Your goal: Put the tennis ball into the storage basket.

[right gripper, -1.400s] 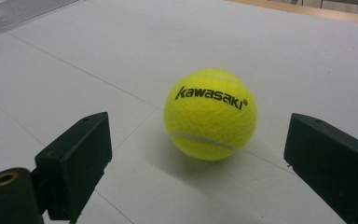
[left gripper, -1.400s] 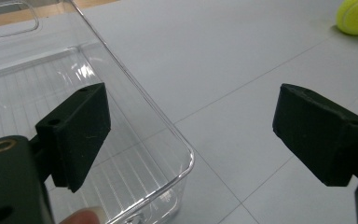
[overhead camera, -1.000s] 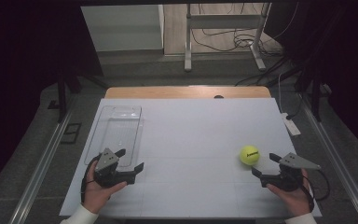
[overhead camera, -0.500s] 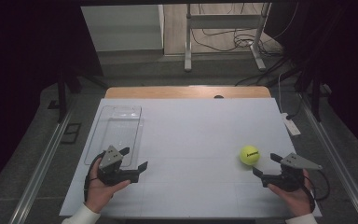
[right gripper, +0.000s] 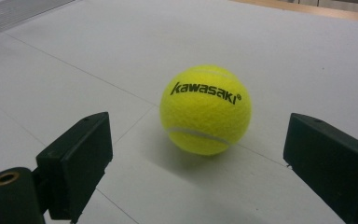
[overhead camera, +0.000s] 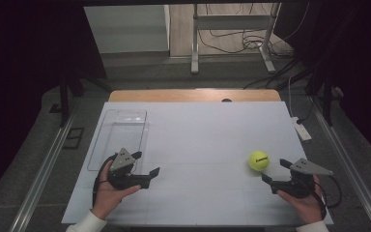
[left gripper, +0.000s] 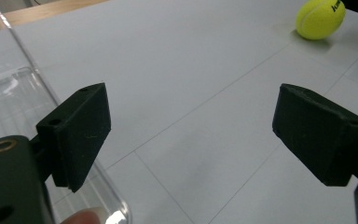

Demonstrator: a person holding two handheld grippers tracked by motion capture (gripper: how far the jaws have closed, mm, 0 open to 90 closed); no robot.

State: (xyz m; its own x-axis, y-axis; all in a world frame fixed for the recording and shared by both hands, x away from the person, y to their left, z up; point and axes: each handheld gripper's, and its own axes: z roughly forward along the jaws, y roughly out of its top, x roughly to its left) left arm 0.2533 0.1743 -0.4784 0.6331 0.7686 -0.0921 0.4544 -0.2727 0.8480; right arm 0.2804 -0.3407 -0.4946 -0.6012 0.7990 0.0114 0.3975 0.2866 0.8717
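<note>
A yellow tennis ball (overhead camera: 258, 160) printed "kawasaki" rests on the white table sheet (overhead camera: 203, 130) at the front right. My right gripper (overhead camera: 274, 170) stands open just right of and nearer than it, and the ball (right gripper: 206, 110) lies a little beyond the gap between its jaws, untouched. My left gripper (overhead camera: 146, 163) is open at the front left, beside the near end of a clear plastic tray (overhead camera: 121, 130). In the left gripper view the tray (left gripper: 9, 93) lies by the left jaw, with the ball (left gripper: 320, 18) far off at upper right.
A white power strip (overhead camera: 301, 129) lies at the table's right edge. A strip of bare wood (overhead camera: 193, 95) shows at the far edge. Behind the table stand metal frame legs (overhead camera: 193, 43) and loose cables on the floor.
My left gripper has shifted slightly to the right along the tray's near end. The right gripper and the ball have stayed put.
</note>
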